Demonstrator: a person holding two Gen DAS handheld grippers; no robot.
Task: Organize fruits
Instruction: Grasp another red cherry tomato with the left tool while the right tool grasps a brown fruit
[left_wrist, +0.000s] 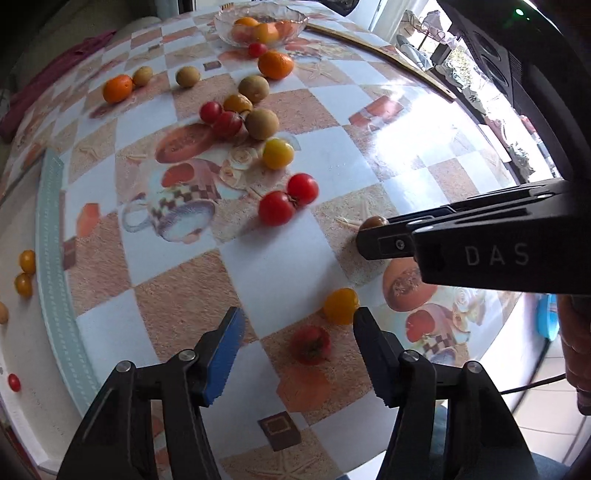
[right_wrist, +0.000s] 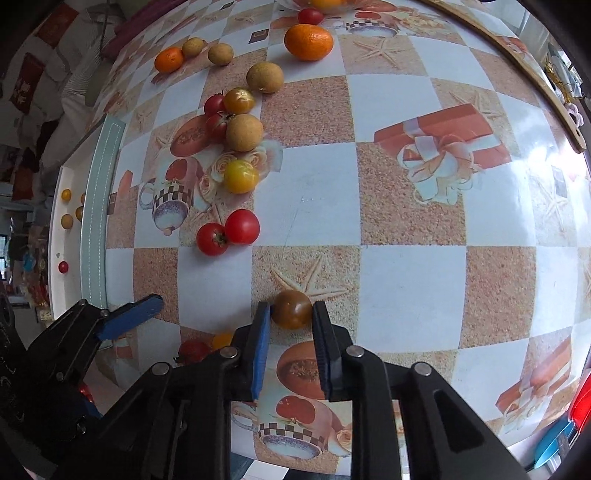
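Right wrist view shows our right gripper (right_wrist: 291, 314) closed on a brown tomato (right_wrist: 291, 308) near the table's (right_wrist: 406, 229) front edge, half-hidden in the left view behind fingers marked "DAS", while our left gripper (left_wrist: 299, 325) gapes over a blurred red tomato (left_wrist: 310, 344).

- The right gripper (right_wrist: 291, 314) has a dark brown tomato (right_wrist: 291, 308) between its two fingers, and the blue pad (right_wrist: 262, 343) touches the tomato's left side.
- The tomato sits on the table (right_wrist: 406, 229), which has a checked cloth.
- Two red tomatoes (right_wrist: 227, 232) touch each other farther back on the left.
- A yellow tomato (right_wrist: 240, 176) lies behind them.
- A big orange (right_wrist: 308, 36) sits near the far edge.
- The left gripper (right_wrist: 140, 314) shows at the lower left.
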